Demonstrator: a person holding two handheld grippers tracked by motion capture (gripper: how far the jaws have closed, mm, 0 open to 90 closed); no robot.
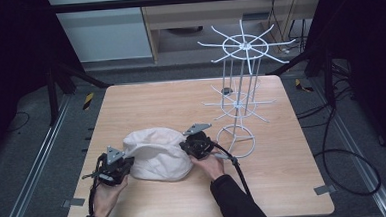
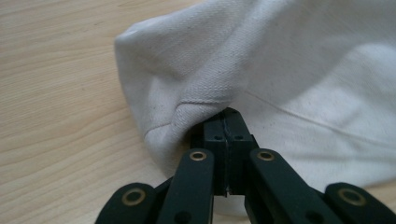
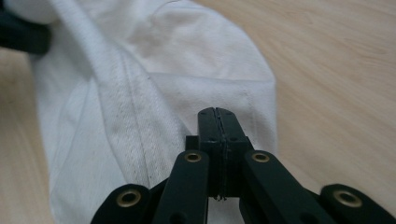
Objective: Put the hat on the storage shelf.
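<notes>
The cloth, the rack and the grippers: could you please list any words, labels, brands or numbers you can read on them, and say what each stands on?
None can be read.
Cloth: plain white fabric with seams, no print or tag showing in any view.
Rack: bare white wire, no label.
Left gripper and right gripper: black jaws with brass rivets, no markings.
Table: bare wood grain.

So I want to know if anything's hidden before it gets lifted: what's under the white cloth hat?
Around the white cloth hat, bare wooden table shows. What lies beneath it is covered, so unknown. The left hand-held gripper and right hand-held gripper meet it at opposite edges.
</notes>
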